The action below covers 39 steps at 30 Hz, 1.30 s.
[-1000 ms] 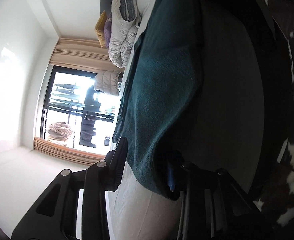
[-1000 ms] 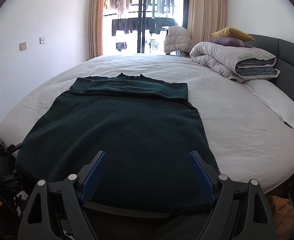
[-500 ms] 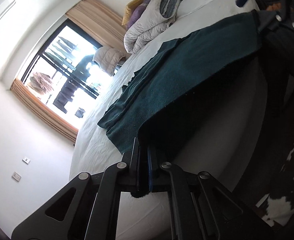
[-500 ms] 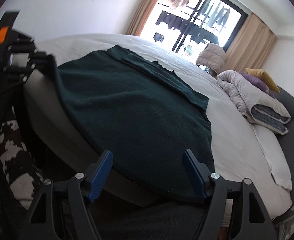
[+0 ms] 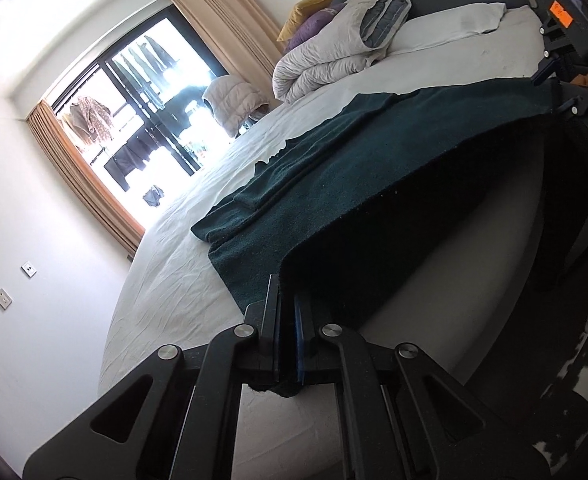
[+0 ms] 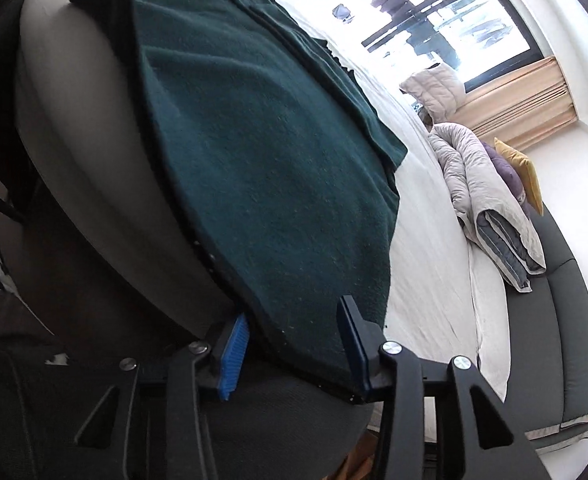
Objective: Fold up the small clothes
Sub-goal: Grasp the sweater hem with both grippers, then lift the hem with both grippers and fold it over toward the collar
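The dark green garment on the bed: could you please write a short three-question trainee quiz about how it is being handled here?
1. True or false: the left tool is shut on a corner of the dark green garment.
2. The right tool straddles the garment's: A collar, B near hem, C sleeve?
3. What lies folded beside the pillows?

Key: 1 true. 2 B; its jaws are closing. 3 the quilted duvet.

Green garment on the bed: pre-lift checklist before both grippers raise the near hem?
1. Left gripper clamped on the garment's near corner: ok.
2. Right gripper clamped: not ok; its fingers are closing, the hem is between them and not yet pinched.
3. Garment lying flat on the bed: ok.
4. Far end already folded over: ok.
5. Folded duvet apart from the garment: ok.
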{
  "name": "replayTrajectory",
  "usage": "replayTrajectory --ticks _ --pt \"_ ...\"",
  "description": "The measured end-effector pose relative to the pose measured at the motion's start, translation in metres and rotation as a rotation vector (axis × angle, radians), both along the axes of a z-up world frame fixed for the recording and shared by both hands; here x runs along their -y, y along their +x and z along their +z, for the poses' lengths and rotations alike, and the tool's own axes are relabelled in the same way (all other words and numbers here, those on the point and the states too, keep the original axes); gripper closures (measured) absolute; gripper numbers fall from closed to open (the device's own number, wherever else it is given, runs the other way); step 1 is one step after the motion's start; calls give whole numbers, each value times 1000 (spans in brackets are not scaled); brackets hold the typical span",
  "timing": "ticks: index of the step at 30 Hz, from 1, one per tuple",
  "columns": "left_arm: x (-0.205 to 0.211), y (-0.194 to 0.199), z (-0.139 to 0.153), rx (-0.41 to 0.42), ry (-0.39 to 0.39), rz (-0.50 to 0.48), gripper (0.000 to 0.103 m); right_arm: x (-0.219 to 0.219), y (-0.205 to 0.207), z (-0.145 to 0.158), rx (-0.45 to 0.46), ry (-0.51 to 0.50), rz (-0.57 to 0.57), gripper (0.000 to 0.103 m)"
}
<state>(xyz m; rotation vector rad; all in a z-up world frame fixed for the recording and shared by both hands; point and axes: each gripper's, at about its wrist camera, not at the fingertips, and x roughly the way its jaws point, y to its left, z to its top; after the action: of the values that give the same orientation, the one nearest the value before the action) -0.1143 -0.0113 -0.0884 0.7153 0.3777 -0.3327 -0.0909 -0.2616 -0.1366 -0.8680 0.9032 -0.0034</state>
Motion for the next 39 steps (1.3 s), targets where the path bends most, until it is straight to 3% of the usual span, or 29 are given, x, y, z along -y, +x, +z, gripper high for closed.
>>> replayTrajectory --ticks 3,7,8,13,19,24,30,39 --pt "-8 -5 -1 -5 -3 4 99 11 7 -7 -33 -40 -19 67" --pt "-9 -8 -5 -14 2 8 99 28 13 -2 -18 -62 -54 97" --pt "-9 -8 -6 -15 3 8 99 31 14 1 -18 -42 -59 98" --pt "-8 -10 -9 -17 8 8 99 40 17 10 17 -8 -90 98" --pt "-10 -2 -3 -35 -40 35 99 57 32 46 123 248 -214 99" --pt "-16 18 20 -52 -145 92 99 65 52 72 199 369 -246 99" --pt "-20 61 52 -42 -236 147 99 67 91 95 261 385 -204 99" --pt "-17 161 73 -45 -224 205 99 80 190 116 244 414 -156 99"
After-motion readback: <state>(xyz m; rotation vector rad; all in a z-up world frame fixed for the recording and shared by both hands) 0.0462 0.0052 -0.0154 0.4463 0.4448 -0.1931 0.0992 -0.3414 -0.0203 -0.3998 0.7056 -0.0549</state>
